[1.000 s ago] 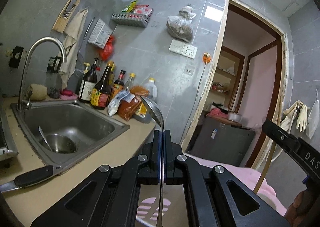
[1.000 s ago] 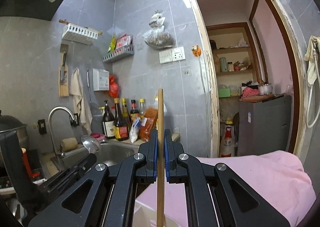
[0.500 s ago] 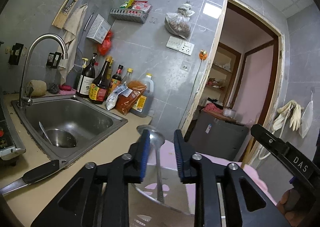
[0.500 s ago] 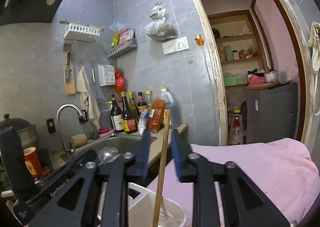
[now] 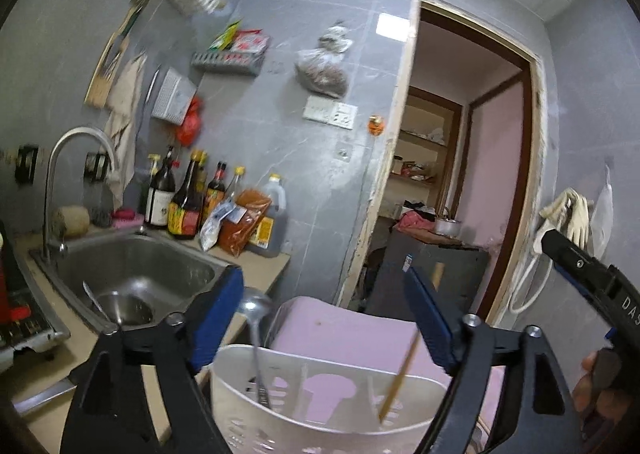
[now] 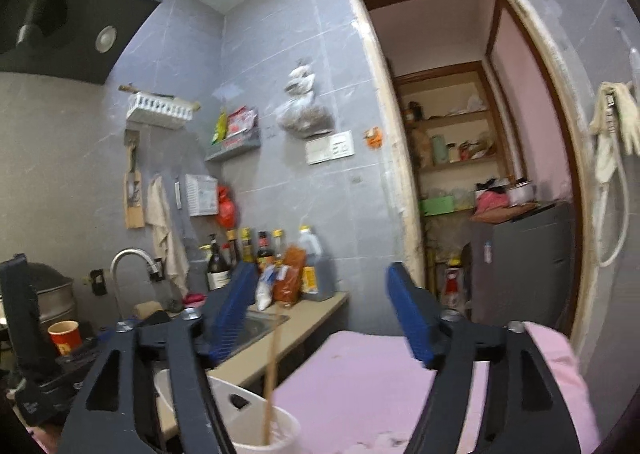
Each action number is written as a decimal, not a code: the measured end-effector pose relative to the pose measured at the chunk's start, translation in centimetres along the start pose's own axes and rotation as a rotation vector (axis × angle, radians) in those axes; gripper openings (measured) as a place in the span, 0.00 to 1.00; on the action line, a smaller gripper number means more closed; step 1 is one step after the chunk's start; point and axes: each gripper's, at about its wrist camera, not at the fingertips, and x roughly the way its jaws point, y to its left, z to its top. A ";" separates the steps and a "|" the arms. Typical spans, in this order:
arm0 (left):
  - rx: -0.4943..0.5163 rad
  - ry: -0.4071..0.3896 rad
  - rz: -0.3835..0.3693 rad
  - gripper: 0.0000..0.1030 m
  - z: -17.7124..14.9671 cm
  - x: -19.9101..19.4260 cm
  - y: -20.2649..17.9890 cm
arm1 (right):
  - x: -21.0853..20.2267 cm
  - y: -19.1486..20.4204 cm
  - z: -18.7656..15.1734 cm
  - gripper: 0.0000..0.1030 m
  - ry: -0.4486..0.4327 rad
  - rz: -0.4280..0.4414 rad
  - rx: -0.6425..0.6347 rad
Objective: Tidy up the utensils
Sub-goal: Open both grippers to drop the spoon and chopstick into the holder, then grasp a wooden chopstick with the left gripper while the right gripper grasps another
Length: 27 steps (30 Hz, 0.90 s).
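A white plastic utensil holder point(image 5: 320, 406) sits just below my left gripper point(image 5: 324, 318), which is wide open and empty. A metal ladle point(image 5: 254, 330) stands in its left side and a wooden chopstick point(image 5: 404, 366) leans in its right side. In the right wrist view the holder point(image 6: 260, 426) is at the bottom with the chopstick point(image 6: 272, 370) standing in it. My right gripper point(image 6: 320, 318) is wide open and empty above it.
A steel sink point(image 5: 132, 278) with a bowl and spoon lies to the left, with sauce bottles point(image 5: 188, 201) behind it. A knife point(image 5: 36, 398) lies on the counter front. A pink cloth point(image 6: 380, 382) covers the surface to the right. A doorway point(image 6: 480, 173) is beyond.
Both grippers opened wide and let go: the ladle and the chopstick now stand in the white holder. Both grippers have pulled back from them.
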 end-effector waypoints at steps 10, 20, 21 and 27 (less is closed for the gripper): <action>0.046 0.067 -0.150 0.96 -1.9 -1.1 -5.8 | -6.2 -5.9 0.0 1.00 0.020 -0.181 -0.057; 0.125 0.227 -0.239 0.97 -5.4 -0.5 -10.4 | -9.3 -9.8 -2.4 1.00 0.196 -0.259 -0.107; 0.135 0.249 -0.246 0.97 -6.0 -0.3 -10.9 | -9.4 -10.3 -2.9 1.00 0.225 -0.265 -0.103; 0.190 0.341 -0.263 0.97 -9.0 0.5 -13.2 | -9.2 -12.4 -5.9 0.99 0.374 -0.299 -0.070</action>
